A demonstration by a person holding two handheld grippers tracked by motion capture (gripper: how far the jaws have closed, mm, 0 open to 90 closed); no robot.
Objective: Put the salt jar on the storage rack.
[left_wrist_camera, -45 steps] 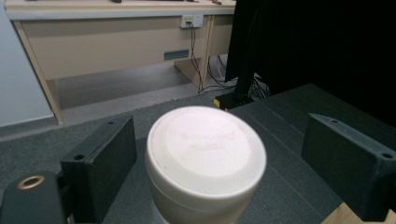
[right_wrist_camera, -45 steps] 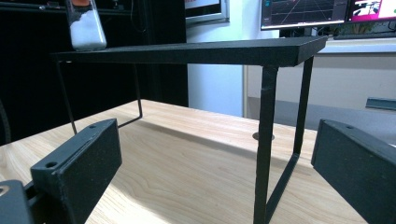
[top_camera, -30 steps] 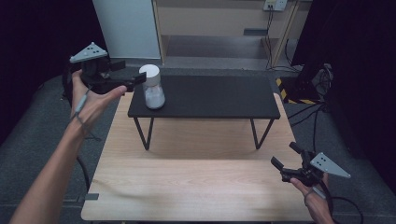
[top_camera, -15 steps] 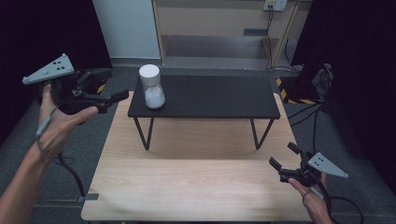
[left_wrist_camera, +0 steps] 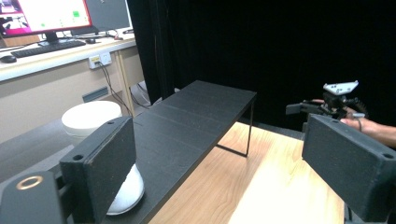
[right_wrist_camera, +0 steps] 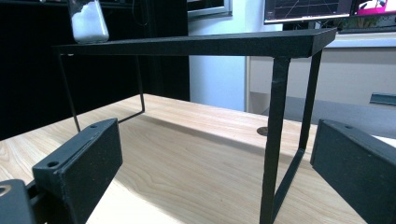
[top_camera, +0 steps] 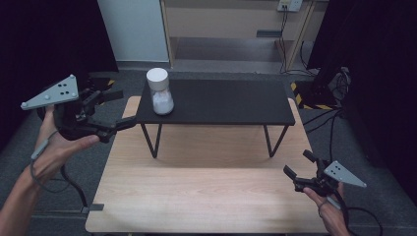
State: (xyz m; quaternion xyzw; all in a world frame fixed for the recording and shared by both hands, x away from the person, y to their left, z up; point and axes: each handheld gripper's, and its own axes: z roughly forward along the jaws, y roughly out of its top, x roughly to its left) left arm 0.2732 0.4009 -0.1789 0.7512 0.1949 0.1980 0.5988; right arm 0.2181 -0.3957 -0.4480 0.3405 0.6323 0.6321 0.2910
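A clear jar (top_camera: 160,93) with a white lid and white powder stands upright on the left end of a black wire-legged shelf (top_camera: 221,103). My left gripper (top_camera: 122,108) is held open beyond the table's left edge, level with the shelf and apart from the jar. In the left gripper view the jar (left_wrist_camera: 91,122) sits behind the left jaw, with nothing between the jaws of the left gripper (left_wrist_camera: 219,140). My right gripper (top_camera: 298,163) is open low at the table's front right. In the right gripper view the right gripper (right_wrist_camera: 215,144) faces the shelf's leg (right_wrist_camera: 273,140); the jar (right_wrist_camera: 88,21) shows top left.
The shelf stands on a light wooden table (top_camera: 196,187). Behind it are a wooden cabinet (top_camera: 221,24) and a white panel (top_camera: 133,29). Cables and a dark device (top_camera: 334,83) lie on the floor at right. Black curtains hang on both sides.
My left gripper has drawn back from beside the jar, moving left and toward the person, and stays open. The jar has not moved. The right gripper has barely shifted.
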